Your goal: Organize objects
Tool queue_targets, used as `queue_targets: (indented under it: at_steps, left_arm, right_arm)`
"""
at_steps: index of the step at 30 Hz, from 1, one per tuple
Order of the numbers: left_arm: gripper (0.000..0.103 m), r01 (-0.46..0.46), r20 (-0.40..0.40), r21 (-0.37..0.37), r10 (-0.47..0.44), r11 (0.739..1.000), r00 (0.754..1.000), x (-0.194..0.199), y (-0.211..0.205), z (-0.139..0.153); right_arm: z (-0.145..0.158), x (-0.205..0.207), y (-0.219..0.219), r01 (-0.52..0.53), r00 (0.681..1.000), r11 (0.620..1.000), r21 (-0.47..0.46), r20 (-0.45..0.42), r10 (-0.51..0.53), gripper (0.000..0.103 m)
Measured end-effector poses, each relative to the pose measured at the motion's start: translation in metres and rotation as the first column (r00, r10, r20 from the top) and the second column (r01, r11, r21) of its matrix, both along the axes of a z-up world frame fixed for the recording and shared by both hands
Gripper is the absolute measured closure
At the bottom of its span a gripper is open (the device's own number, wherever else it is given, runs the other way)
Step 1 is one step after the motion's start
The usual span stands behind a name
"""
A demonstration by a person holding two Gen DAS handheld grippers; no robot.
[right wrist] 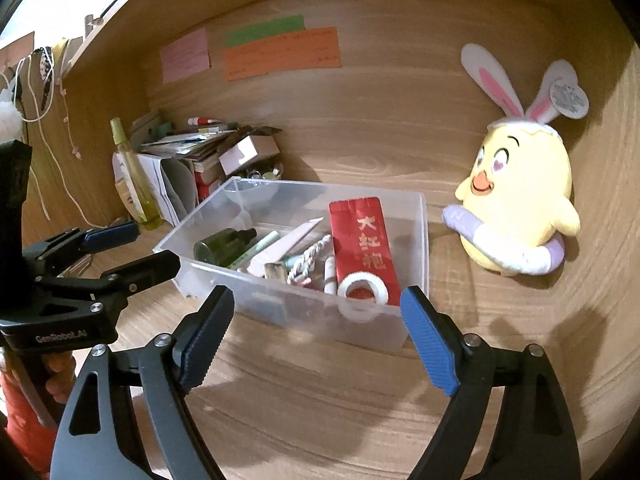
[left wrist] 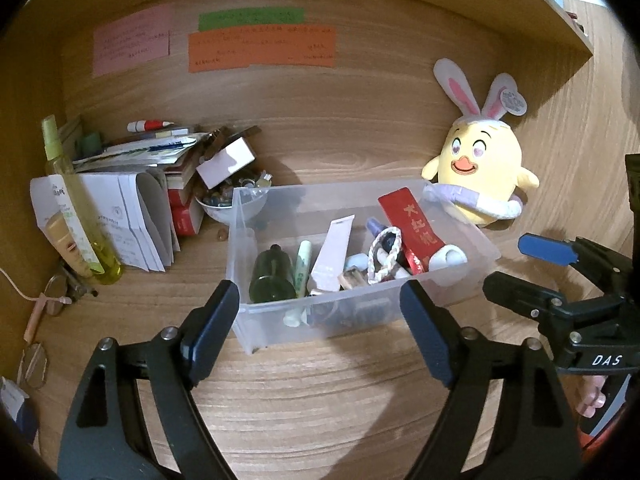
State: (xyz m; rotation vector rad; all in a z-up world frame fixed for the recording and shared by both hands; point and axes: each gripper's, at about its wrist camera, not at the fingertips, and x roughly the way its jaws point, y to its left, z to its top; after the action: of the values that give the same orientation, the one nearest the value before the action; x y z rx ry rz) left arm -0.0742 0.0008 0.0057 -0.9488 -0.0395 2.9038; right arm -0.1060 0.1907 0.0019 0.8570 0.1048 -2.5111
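While both grippers angle downward over the counter (left wrist: 320, 400), I note left gripper (left wrist: 320, 332) and right gripper (right wrist: 320, 336) fingers spread wide, empty, just short of the clear bin (left wrist: 256, 320).

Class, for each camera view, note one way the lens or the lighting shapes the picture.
Left wrist view: the fisheye bends the desk grain into arcs, and the corners go black. Right wrist view: the back wall curves, and the plush chick and clear box throw soft shadows onto the wood.

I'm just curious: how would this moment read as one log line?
left gripper: open, empty | right gripper: open, empty | clear bin: on desk, filled
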Motion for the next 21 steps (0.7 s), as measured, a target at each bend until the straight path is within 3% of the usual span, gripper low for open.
queue_targets:
  at_steps: [21]
  left_arm:
    - [0.019, -0.015, 0.028, 0.038, 0.014, 0.999, 1.000, 0.004, -0.002, -0.009]
  right_arm:
    - [0.001, 0.014, -0.005, -0.019, 1.000, 1.000, 0.006, -0.007, 0.019, 0.019]
